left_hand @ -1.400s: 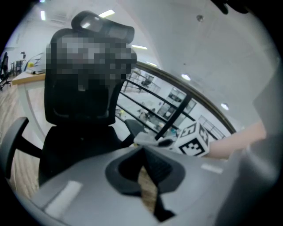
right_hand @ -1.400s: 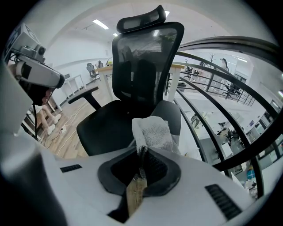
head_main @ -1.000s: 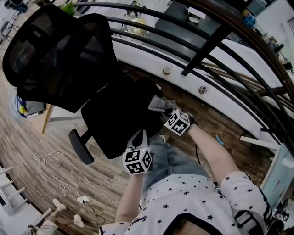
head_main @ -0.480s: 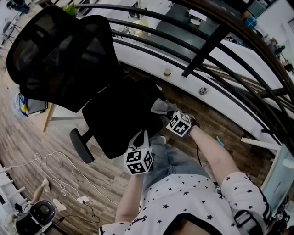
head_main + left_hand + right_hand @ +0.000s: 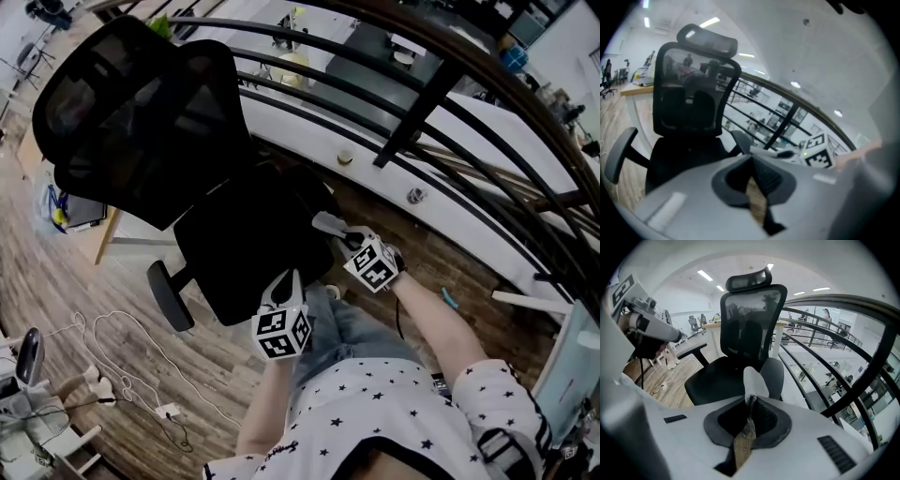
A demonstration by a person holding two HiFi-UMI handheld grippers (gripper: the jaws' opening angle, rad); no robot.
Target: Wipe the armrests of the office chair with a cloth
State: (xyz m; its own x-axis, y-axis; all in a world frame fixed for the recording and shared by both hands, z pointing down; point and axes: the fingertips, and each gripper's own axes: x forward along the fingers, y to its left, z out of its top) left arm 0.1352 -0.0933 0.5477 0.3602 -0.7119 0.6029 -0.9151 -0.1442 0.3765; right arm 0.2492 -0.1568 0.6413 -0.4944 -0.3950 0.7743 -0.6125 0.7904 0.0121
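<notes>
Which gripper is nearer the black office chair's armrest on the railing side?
Right. The right gripper, shut on the grey cloth, is right at that armrest; the left gripper sits at the seat's front edge.

Both forearms reach forward from the torso. The left arm [image 5: 255, 412] points almost straight ahead, and the right arm [image 5: 433, 321] angles in from the right. The left tongs [image 5: 288, 279] are the nearer pair, jaws pressed together with nothing between them. The right tongs [image 5: 343, 234] are farther out and to the right, jaws clamped on a fold of cloth [image 5: 753, 379] that sticks up past their tips.
</notes>
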